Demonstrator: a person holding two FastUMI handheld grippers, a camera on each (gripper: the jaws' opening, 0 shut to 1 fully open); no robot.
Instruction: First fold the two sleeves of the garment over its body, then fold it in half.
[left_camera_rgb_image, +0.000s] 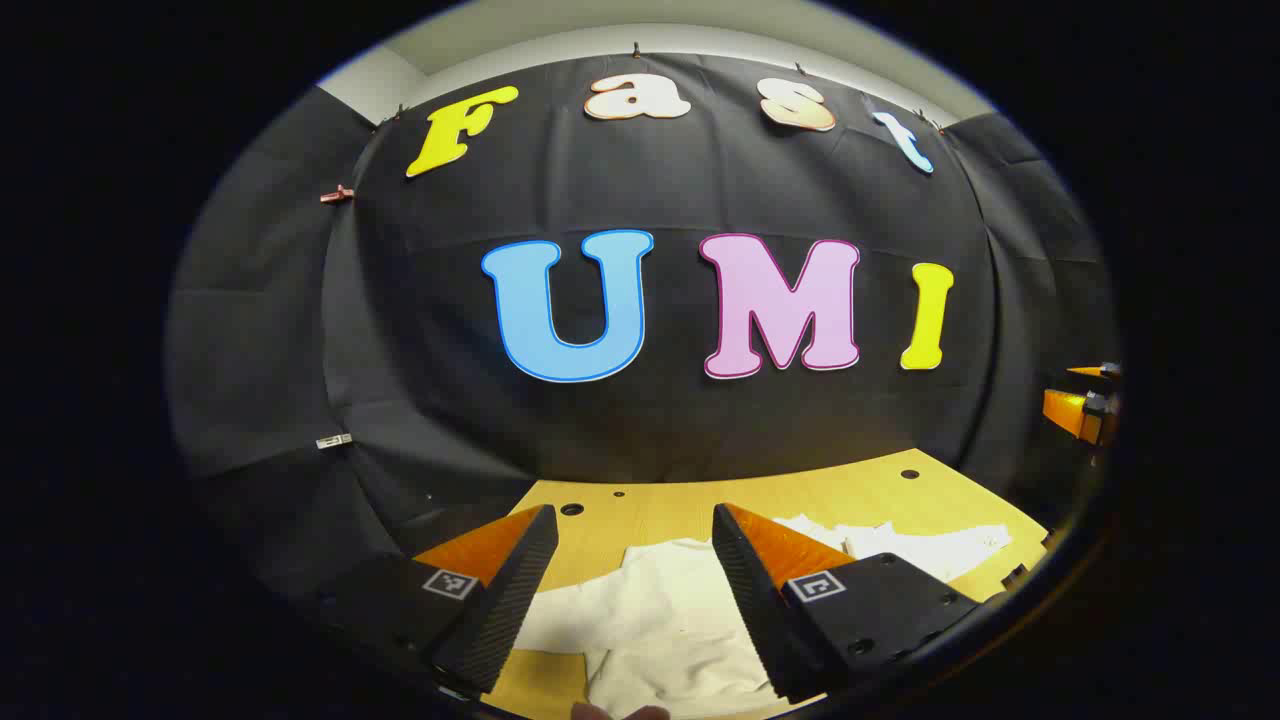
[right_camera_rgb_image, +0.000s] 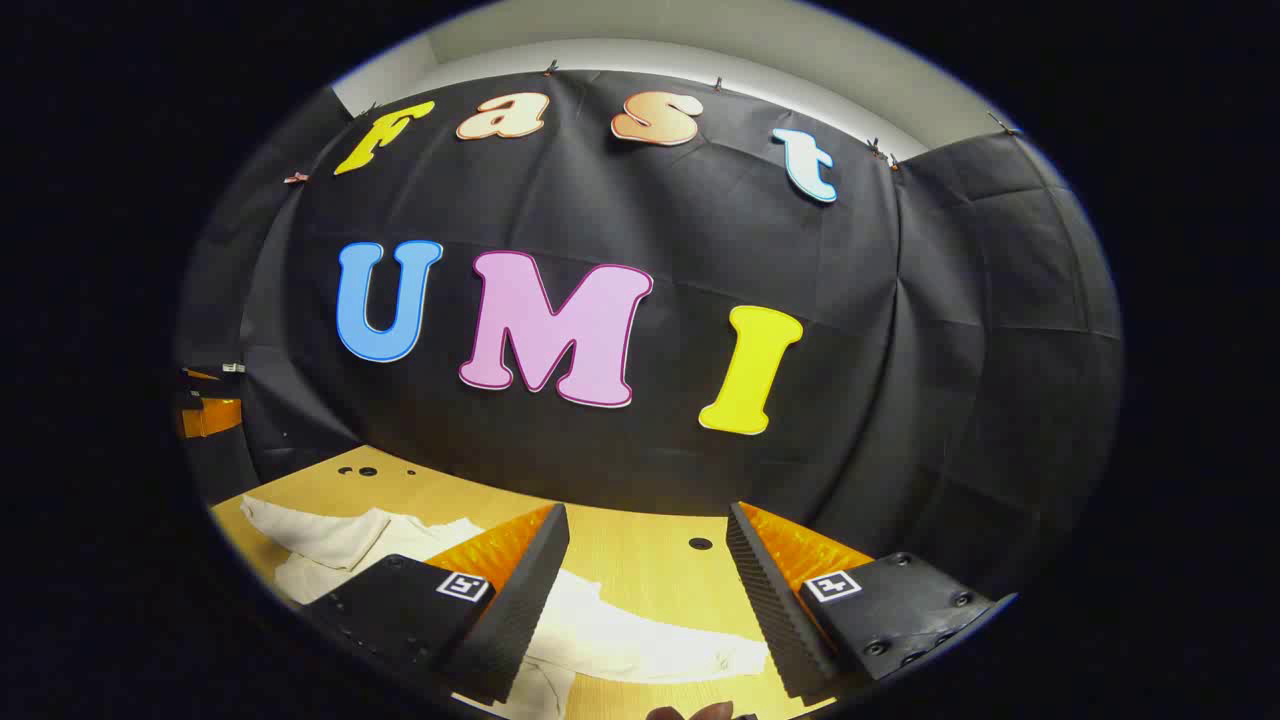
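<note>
Both tools hang above the table (left_camera_rgb_image: 640, 505), probably lining up for the sleeve folds. The left gripper (left_camera_rgb_image: 635, 540) has its jaws apart, the white garment (left_camera_rgb_image: 660, 620) spread below and between them; the right gripper (right_camera_rgb_image: 648, 545) gapes likewise over a sleeve (right_camera_rgb_image: 640, 640)

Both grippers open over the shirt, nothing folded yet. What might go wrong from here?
1. The white garment lies rumpled on the wooden table, so the left gripper, open above it, may pinch body cloth along with a sleeve.
2. In the right gripper view a sleeve runs out between the fingers of the open right gripper; a grasp too far along it would likely give a skewed fold.
3. The table's holes could catch dragged cloth.
</note>
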